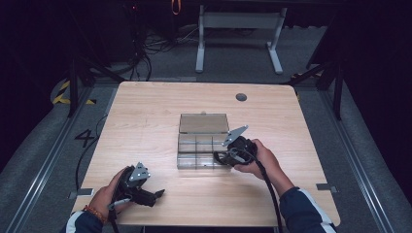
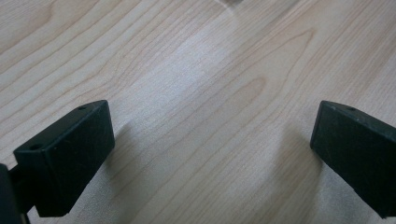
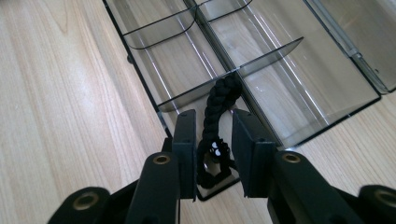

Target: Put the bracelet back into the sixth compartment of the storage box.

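Observation:
A clear smoky organizer box (image 1: 197, 145) lies open at the table's middle, its lid (image 1: 203, 123) folded flat behind it. In the right gripper view a black braided cord (image 3: 218, 105) lies in the box's (image 3: 135, 70) nearest corner compartment, its far end draped over a divider. My right gripper (image 3: 214, 122) straddles the cord with its jaws a little apart and a thin gap on each side, so it is open. In the high view the right gripper (image 1: 217, 158) hovers at the box's near right corner. My left gripper (image 1: 158, 194) rests at the front left, open (image 2: 212, 140) over bare wood.
The light wooden table (image 1: 145, 121) has a round cable hole (image 1: 241, 97) at the back. A white desk frame (image 1: 238, 29) stands on the floor beyond. The box's other compartments look bare.

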Motion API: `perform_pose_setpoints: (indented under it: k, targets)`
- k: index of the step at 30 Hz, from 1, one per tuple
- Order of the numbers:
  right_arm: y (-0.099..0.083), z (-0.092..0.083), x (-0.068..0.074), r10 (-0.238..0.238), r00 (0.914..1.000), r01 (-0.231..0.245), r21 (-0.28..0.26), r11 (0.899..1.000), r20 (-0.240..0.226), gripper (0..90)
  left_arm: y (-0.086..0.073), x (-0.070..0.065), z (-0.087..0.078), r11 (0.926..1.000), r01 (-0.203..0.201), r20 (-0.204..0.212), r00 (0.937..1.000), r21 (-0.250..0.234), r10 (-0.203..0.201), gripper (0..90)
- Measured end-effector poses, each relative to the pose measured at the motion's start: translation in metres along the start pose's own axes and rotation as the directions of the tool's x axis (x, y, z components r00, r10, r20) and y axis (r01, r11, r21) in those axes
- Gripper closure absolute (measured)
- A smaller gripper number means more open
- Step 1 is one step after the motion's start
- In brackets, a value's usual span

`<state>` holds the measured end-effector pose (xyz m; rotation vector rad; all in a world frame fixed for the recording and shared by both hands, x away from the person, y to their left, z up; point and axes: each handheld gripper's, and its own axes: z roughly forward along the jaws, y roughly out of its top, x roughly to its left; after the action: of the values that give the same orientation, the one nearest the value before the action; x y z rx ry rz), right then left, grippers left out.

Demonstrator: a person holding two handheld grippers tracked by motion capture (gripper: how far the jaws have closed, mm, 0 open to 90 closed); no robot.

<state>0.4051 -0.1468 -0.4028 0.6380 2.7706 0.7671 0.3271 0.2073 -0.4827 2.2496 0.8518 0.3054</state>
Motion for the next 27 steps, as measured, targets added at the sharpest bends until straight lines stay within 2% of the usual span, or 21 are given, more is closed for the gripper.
perform_pose_setpoints:
  k: [14, 23, 27]
  targets:
    - [-0.011, -0.020, 0.005, -0.031, 0.9992, 0.031, -0.016, 0.999, 0.026, 72.2, 0.000, 0.000, 0.000, 1.0000, 0.000, 0.000, 1.0000, 0.000, 0.000, 0.1]
    - [-0.018, -0.029, 0.007, -0.047, 0.9979, 0.047, -0.010, 0.999, 0.046, 71.7, 0.000, 0.000, 0.000, 1.0000, 0.000, 0.000, 1.0000, -0.001, 0.000, 0.1]
    - [-0.021, -0.032, 0.009, -0.064, 0.9972, 0.064, 0.004, 0.998, 0.040, 71.2, 0.000, 0.000, 0.000, 1.0000, 0.000, 0.001, 1.0000, -0.001, 0.000, 0.1]
